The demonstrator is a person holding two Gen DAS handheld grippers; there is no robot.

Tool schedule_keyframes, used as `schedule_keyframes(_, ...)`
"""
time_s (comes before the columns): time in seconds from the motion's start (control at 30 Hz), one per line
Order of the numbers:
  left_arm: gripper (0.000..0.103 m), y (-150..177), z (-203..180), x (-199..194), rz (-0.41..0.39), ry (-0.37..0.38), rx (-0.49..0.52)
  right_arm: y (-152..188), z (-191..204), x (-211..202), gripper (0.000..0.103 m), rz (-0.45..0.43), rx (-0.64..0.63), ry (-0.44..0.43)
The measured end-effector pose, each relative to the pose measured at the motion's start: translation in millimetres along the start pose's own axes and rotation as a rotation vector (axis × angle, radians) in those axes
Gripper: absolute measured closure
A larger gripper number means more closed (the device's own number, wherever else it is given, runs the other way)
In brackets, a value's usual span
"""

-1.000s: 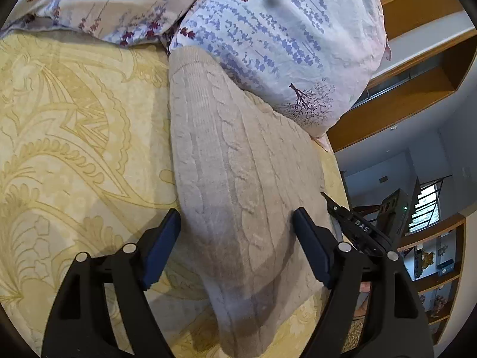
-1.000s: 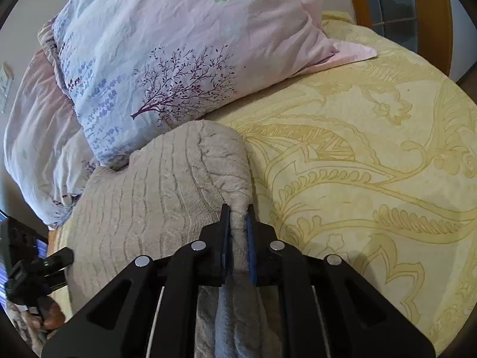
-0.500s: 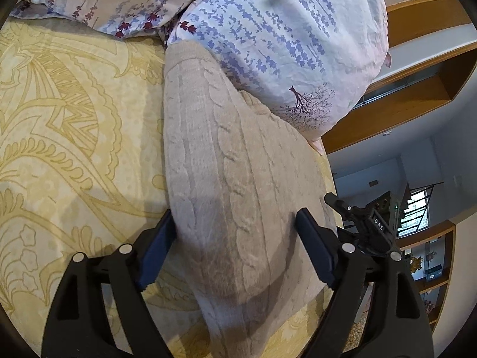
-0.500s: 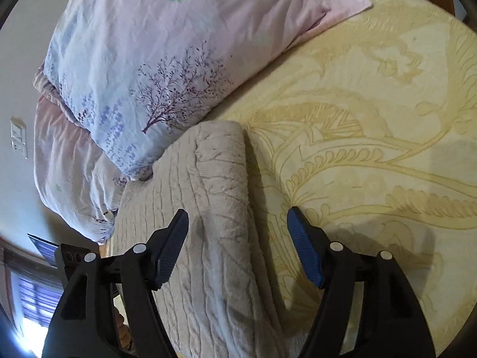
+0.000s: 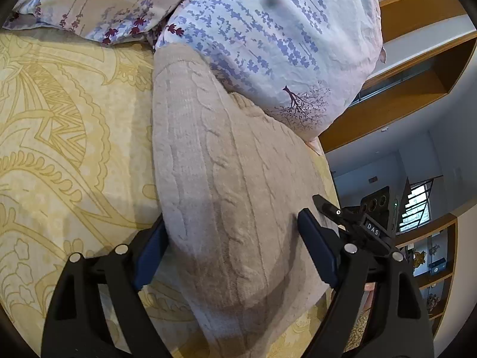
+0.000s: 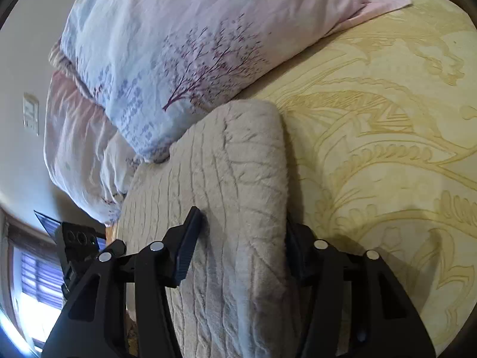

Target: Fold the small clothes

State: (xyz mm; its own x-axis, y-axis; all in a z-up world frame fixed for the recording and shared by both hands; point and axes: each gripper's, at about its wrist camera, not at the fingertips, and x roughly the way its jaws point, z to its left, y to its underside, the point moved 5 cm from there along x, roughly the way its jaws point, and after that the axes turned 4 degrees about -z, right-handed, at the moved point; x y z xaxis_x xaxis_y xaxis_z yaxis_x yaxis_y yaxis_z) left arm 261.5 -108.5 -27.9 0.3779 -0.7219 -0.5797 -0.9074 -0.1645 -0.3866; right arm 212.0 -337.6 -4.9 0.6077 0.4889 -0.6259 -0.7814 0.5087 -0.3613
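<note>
The right tongs (image 6: 238, 253) have let go and now stand wide apart over the folded beige cable-knit sweater (image 5: 226, 191). It lies on the yellow patterned bed cover (image 5: 59, 137), touching the flowery pillow (image 5: 268, 35). The left tongs (image 5: 232, 253) stand apart over it too.

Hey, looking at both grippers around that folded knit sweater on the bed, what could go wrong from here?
1. Both the left gripper and right gripper are open, straddling the sweater; closing could bunch the thick layers and spoil the fold.
2. The sweater's far end sits against the pillow, so pushing forward may crumple it there.
3. One left finger lies partly under the sweater's edge and might snag the bedspread.
</note>
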Motion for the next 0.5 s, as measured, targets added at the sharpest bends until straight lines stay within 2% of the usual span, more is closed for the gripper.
schedule_keyframes(0.1, 0.039, 2, 3, -1, 0.009, 0.009, -0.016, 4, 3, -2, 0.067, 0.002, 0.001, -0.046)
schedule_keyframes(0.2, 0.050, 2, 6, -4, 0.004, 0.033, -0.036, 6, 6, -4, 0.070, -0.002, 0.001, -0.059)
schedule_keyframes(0.3, 0.056, 3, 4, -10, 0.001, 0.046, -0.032, 10, 15, -8, 0.072, -0.009, -0.011, -0.066)
schedule_keyframes(0.5, 0.058, 10, 4, -29, 0.006, 0.052, -0.016, 25, 37, -19, 0.073, -0.005, -0.035, -0.112)
